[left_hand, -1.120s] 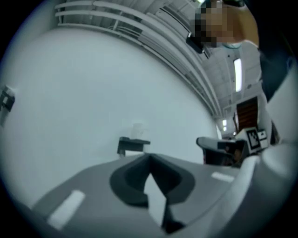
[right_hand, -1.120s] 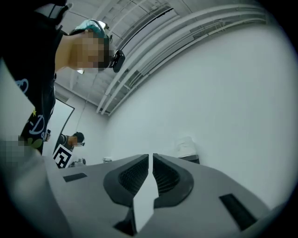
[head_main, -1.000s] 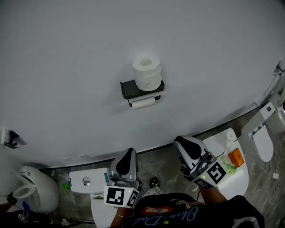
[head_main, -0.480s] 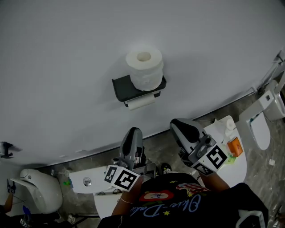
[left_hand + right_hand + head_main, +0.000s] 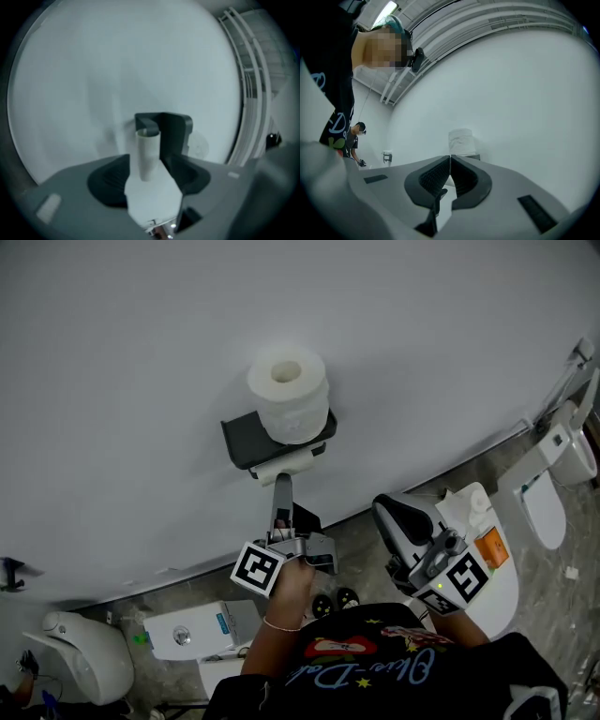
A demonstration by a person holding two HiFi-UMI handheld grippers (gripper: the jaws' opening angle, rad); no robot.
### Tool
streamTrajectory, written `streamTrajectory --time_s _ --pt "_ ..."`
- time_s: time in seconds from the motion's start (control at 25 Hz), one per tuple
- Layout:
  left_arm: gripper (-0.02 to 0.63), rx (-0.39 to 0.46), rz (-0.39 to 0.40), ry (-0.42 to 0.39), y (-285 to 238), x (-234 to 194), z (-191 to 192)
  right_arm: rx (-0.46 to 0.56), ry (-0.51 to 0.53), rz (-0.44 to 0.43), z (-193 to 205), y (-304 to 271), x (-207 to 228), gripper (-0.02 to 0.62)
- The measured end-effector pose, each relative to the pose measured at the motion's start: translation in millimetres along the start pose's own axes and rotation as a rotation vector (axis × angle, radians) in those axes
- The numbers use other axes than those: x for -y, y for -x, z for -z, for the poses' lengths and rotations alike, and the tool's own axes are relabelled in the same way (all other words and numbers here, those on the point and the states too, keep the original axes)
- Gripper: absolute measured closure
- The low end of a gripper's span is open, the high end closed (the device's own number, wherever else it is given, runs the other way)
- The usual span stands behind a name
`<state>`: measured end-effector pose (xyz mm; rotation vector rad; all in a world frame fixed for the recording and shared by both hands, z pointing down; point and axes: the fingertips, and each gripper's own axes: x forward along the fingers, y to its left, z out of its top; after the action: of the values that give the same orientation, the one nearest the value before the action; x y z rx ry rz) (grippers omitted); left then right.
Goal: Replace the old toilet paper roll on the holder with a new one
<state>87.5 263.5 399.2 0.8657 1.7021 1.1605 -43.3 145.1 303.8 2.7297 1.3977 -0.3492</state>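
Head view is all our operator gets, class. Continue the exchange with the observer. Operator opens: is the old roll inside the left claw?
Observer: Yes. The left gripper view shows the old roll standing inside the left claw, not gripped; its jaws have just been opening.
Operator: Is the right claw carrying anything?
Observer: No. The right gripper view shows the right claw shut and empty.

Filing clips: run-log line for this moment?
left gripper: jaws just opened, old roll between, ungripped | right gripper: shut, empty | new roll: atop holder
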Motion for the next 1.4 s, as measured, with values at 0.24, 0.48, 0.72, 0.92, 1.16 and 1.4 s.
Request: streamTrajectory --time_s 0.24,0.48,0.72,0.92,1.16,1.4 --pt "0.348 0.082 0.003 -0.002 -19 -6 -18 -0.013 0.012 0.062 1 14 12 0.582" --pt "0.434 0.075 0.048 -0.055 -30 7 -14 -0.017 0.012 0.115 1 27 20 0.581" --pt "0.437 -0.021 0.089 -0.032 -51 13 34 -0.01 0.031 0.191 -7 48 36 0.582" --pt "0.437 -0.127 0.121 -0.008 -74 13 91 -0.011 0.048 0.285 -14 79 51 0.582" --pt "0.439 -0.206 0.144 0.014 -88 29 131 -0.008 0.046 0.387 -18 114 66 0.582" --pt "0.437 -0.343 0.102 -0.192 -53 25 145 -0.005 0.03 0.372 -16 110 71 0.582"
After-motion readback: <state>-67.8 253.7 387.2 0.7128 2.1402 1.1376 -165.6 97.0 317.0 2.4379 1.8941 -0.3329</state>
